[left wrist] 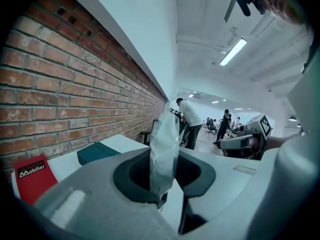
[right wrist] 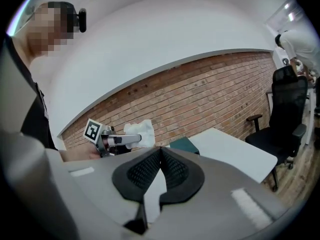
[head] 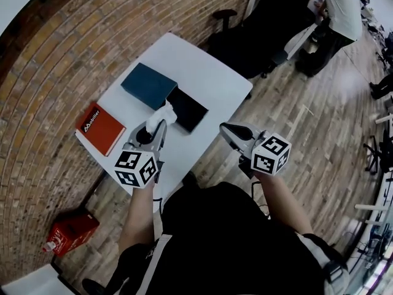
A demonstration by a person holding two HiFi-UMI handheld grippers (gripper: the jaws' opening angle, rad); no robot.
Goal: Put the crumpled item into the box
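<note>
My left gripper [head: 159, 126] is shut on the crumpled white item [head: 163, 113] and holds it above the white table [head: 202, 72], just left of the black box [head: 189, 109]. In the left gripper view the item [left wrist: 165, 149] stands upright, pinched between the jaws. A teal box [head: 147, 85] lies beside the black one, farther back. My right gripper [head: 232, 131] is shut and empty, hovering off the table's right edge. The right gripper view shows its pads pressed together at the tips [right wrist: 160, 149], with the left gripper [right wrist: 114, 140] and the white item [right wrist: 141, 132] beyond.
A red book [head: 100, 128] lies at the table's left end, next to the brick wall [head: 55, 60]. On the floor at lower left stands a red carton [head: 70, 231]. A black office chair [head: 264, 29] and a standing person [head: 341, 11] are beyond the table.
</note>
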